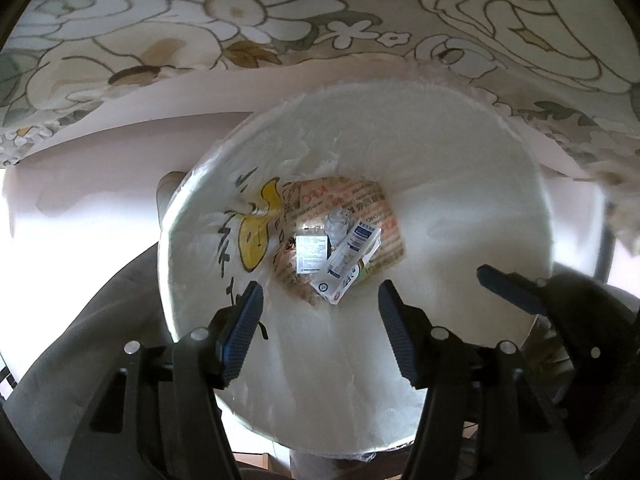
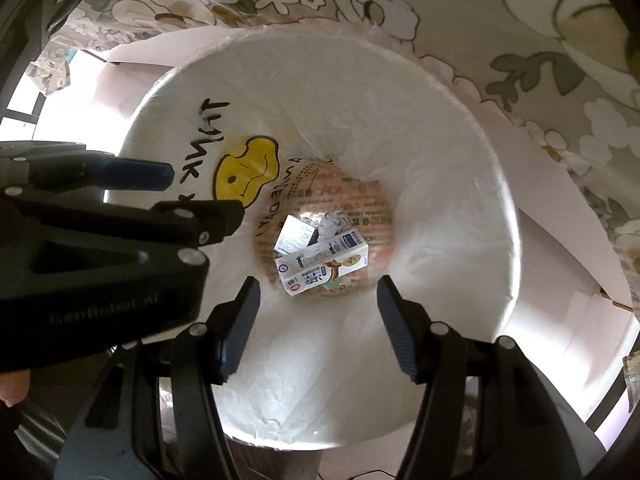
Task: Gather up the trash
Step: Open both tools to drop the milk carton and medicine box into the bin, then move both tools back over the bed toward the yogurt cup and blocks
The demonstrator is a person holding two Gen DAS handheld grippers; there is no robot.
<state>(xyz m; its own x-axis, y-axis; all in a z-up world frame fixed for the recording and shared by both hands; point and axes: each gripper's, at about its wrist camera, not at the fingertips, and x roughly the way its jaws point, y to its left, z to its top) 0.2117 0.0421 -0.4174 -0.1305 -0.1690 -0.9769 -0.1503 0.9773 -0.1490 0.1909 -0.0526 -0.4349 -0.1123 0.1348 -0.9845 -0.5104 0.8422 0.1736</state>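
Both wrist views look straight down into a white-lined trash bin (image 1: 460,184) (image 2: 440,152) with a yellow cartoon print on its liner. At its bottom lie a drink carton (image 1: 352,256) (image 2: 324,264), a small white box (image 1: 312,254) (image 2: 294,236) and crumpled paper (image 1: 338,224) (image 2: 330,222) on a printed paper bag (image 1: 360,200) (image 2: 360,200). My left gripper (image 1: 320,332) is open and empty above the bin; it also shows in the right wrist view (image 2: 184,192). My right gripper (image 2: 318,328) is open and empty above the bin; its finger (image 1: 508,288) shows in the left view.
A floral cloth (image 1: 280,12) (image 2: 540,40) hangs beside the bin along the top. A pale surface (image 1: 100,184) lies left of the bin. A person's fingertip (image 2: 14,388) shows at the left edge.
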